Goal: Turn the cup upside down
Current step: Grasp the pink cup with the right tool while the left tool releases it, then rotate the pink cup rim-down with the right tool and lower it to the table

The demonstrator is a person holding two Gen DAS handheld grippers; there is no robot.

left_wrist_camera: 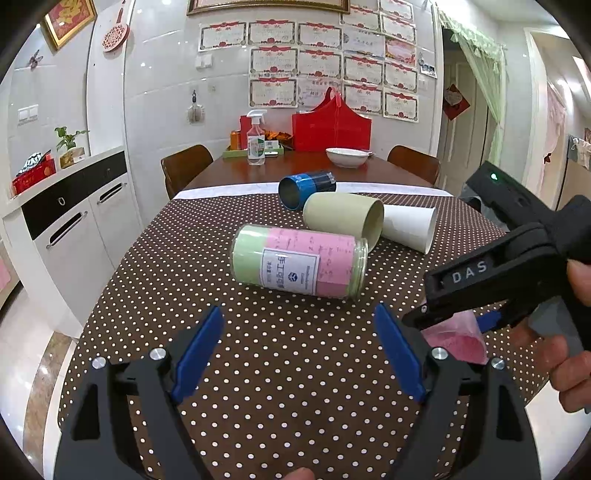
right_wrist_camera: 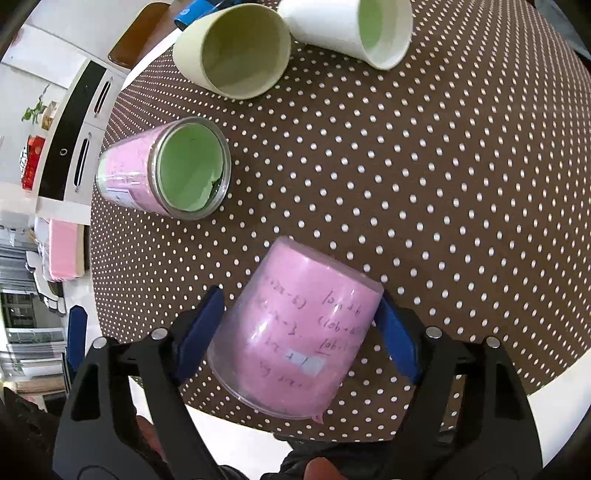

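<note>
My right gripper (right_wrist_camera: 295,328) is shut on a clear cup lined with pink paper (right_wrist_camera: 295,332), held tilted above the near edge of the dotted tablecloth (right_wrist_camera: 424,184); its base points away from me. In the left wrist view the right gripper (left_wrist_camera: 454,317) shows at the right with the pink cup (left_wrist_camera: 458,336) partly hidden behind it. My left gripper (left_wrist_camera: 299,347) is open and empty above the cloth. A glass jar lined with green and pink paper (left_wrist_camera: 299,260) (right_wrist_camera: 166,170) lies on its side ahead of it.
A beige cup (left_wrist_camera: 343,218) (right_wrist_camera: 232,51), a white cup (left_wrist_camera: 406,227) (right_wrist_camera: 351,29) and a blue cup (left_wrist_camera: 304,188) lie on their sides further back. A white bowl (left_wrist_camera: 346,157), spray bottle (left_wrist_camera: 256,138) and red bag (left_wrist_camera: 330,125) stand at the far end. A cabinet (left_wrist_camera: 70,236) is left.
</note>
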